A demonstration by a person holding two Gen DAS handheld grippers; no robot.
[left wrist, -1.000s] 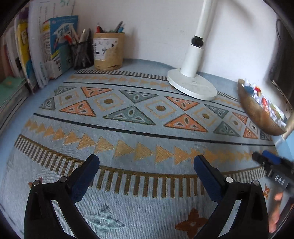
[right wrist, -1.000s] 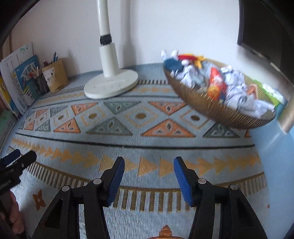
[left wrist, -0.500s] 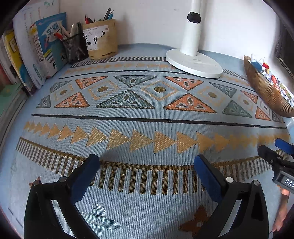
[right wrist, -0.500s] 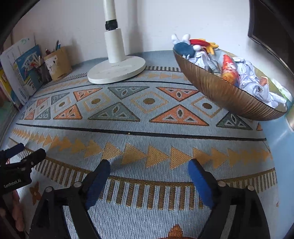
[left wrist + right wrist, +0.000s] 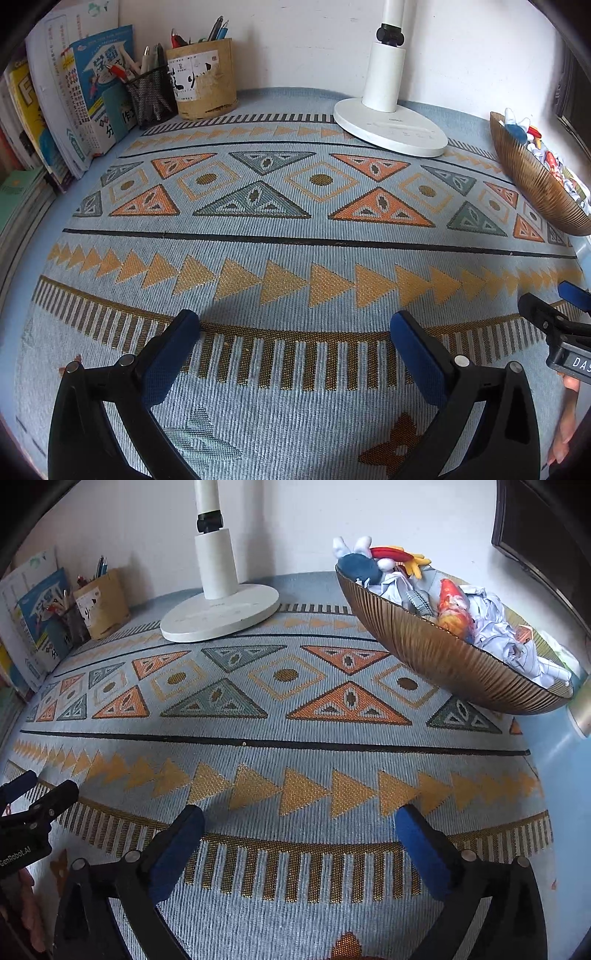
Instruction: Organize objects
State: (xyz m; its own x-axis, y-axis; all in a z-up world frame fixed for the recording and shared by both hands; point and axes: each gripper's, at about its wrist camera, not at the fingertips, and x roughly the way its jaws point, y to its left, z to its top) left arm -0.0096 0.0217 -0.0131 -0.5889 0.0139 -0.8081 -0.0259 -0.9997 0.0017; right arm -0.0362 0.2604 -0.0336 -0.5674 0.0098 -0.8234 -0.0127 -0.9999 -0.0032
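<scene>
Grippers both hang empty over the cloth (image 5: 295,746): left gripper (image 5: 295,332) spread wide, right gripper (image 5: 299,827) just opened wide too. Toys and crumpled bits sit in the bowl (image 5: 436,653) (far right); approach its rim slowly, jaws wide.

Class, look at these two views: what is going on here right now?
A person holds two grippers over a patterned cloth. The left gripper is open and empty. The right gripper has just been opening and holds nothing. The brown bowl is full of toys and crumpled paper; nothing is being handled.
</scene>
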